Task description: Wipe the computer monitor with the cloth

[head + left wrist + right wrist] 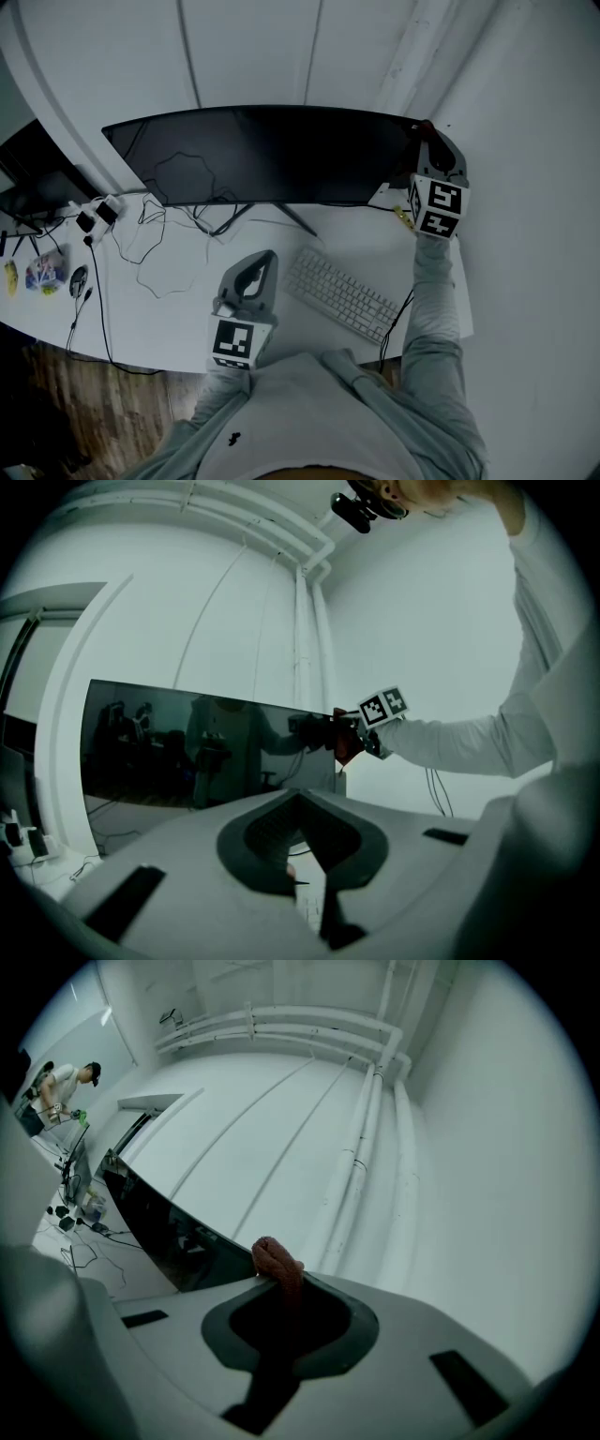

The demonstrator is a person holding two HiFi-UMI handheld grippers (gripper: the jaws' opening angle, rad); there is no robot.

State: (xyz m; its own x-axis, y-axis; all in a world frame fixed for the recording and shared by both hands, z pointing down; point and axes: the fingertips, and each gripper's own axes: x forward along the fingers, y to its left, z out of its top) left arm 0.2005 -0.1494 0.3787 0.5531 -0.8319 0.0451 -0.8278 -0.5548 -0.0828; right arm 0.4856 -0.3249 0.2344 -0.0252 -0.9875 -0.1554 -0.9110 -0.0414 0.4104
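1. Clenched between my right gripper's (281,1309) jaws, the reddish cloth (277,1262) is poking out past their tips.
2. I am holding it at the monitor's (262,155) right end, just ahead of those jaws, apparently for wiping.
3. My left gripper (255,274) is waiting closed and empty, with the keyboard (342,295) lying beyond its jaws.

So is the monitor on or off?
Looks off: the monitor is black and shows only reflections.
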